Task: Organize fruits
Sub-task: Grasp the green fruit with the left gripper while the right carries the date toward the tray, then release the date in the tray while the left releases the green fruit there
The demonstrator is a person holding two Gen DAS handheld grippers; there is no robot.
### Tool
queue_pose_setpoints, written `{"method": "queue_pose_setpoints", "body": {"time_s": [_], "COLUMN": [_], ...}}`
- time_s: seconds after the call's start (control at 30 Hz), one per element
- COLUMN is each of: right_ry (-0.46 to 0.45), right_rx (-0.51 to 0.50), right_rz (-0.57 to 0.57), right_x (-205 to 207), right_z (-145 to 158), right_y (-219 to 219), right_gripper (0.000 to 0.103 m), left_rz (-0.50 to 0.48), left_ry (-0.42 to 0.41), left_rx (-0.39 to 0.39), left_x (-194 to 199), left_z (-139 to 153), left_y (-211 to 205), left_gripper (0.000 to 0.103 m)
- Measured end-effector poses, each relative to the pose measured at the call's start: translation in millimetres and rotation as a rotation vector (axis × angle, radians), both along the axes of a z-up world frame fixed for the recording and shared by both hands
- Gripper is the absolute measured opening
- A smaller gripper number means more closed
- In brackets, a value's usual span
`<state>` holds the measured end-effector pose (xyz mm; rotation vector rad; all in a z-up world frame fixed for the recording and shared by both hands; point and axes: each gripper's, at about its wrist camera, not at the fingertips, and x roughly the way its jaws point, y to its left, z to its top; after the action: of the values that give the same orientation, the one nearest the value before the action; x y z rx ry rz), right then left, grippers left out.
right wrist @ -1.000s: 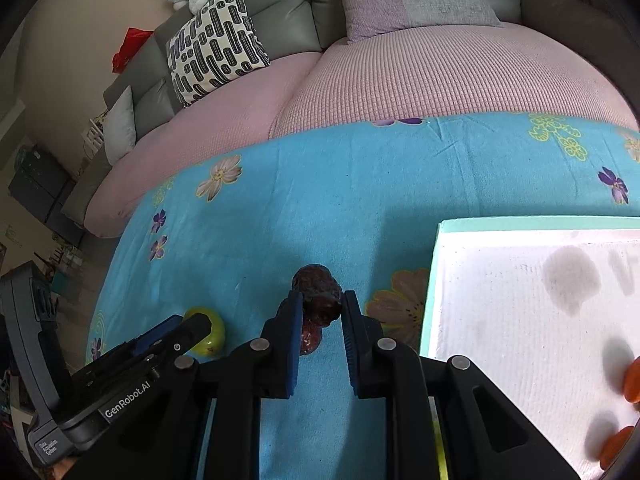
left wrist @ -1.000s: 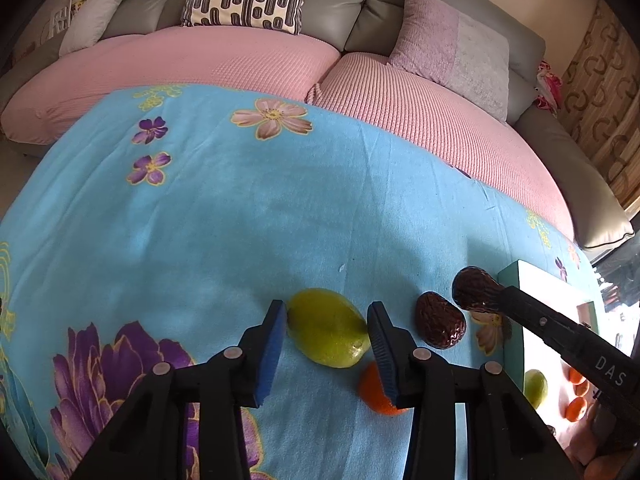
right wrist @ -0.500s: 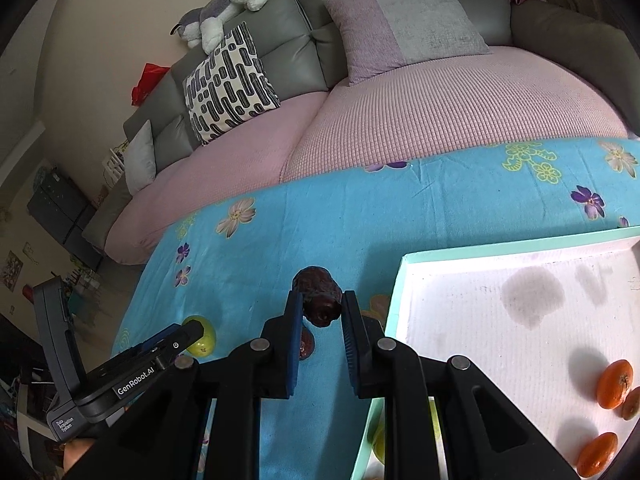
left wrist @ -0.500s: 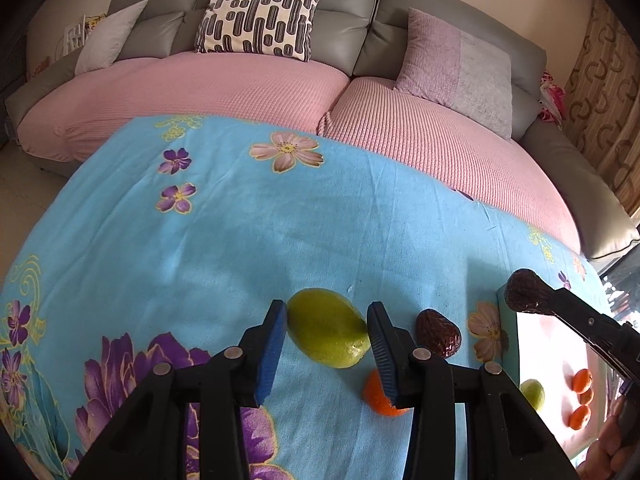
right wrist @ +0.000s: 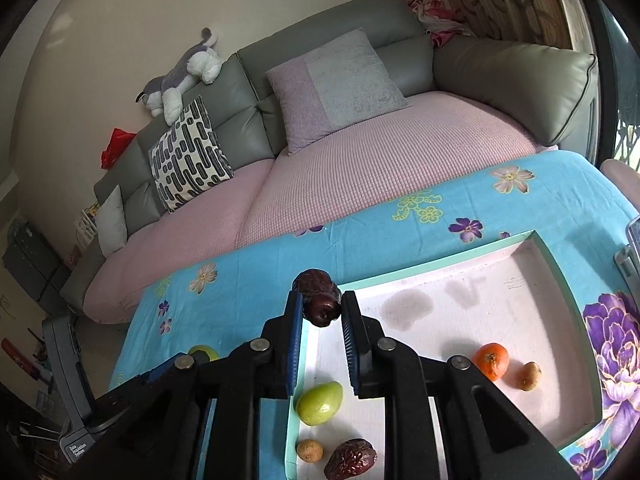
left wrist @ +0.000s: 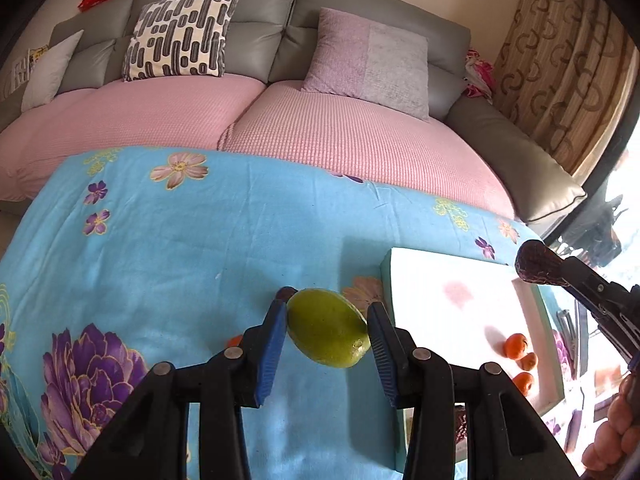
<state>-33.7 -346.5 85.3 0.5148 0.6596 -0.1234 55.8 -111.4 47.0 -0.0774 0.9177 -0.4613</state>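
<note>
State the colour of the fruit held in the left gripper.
Yellow-green fruit, clearest in the left wrist view.

We see a green lemon (left wrist: 327,333) lifted, tilted; a wrinkled dark date (right wrist: 319,299) above the white tray (right wrist: 556,264) holding an orange (right wrist: 491,361), green fruit (right wrist: 319,403), another date (right wrist: 351,465).

**Around the table**

A blue floral cloth (left wrist: 168,248) covers the near surface. Behind it runs a grey sofa (left wrist: 280,12) with pink seat covers (left wrist: 352,136). A black-and-white patterned cushion (left wrist: 180,32) leans far left, a lilac cushion (left wrist: 372,56) further right. A plush toy (right wrist: 180,76) lies on the backrest; patterned curtains (left wrist: 560,80) hang far right.
</note>
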Motion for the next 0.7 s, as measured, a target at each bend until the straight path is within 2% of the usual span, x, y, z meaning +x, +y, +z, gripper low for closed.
{"method": "queue_pose_setpoints", "body": {"time_s": [0.27,0.4,0.5,0.7], "right_ry": [0.037,0.067,0.074,0.09], "right_rx": [-0.031,0.018,0.058,0.055], "right_rz": [-0.133,-0.159,-0.172,-0.17], "right_x": [-23,-21,-15,-6], "right_z": [-23,-43,-56,-77], "right_y": [-63,-85,-92,-97], "right_gripper": [0.02,0.02,0.02,0.02], "left_rz": [-0.132,-0.165,-0.176,-0.148], "left_ry": [-0.001,-0.001,-0.008,0.002], "left_rx": [0.081,0.12,0.144,0.151], "left_x": [-17,-12,-10,-4], "left_z": [-8,-13,-17,-31], "left_y": [-72,-103,-122,-144], "left_gripper": [0.044,0.044,0.044,0.044]}}
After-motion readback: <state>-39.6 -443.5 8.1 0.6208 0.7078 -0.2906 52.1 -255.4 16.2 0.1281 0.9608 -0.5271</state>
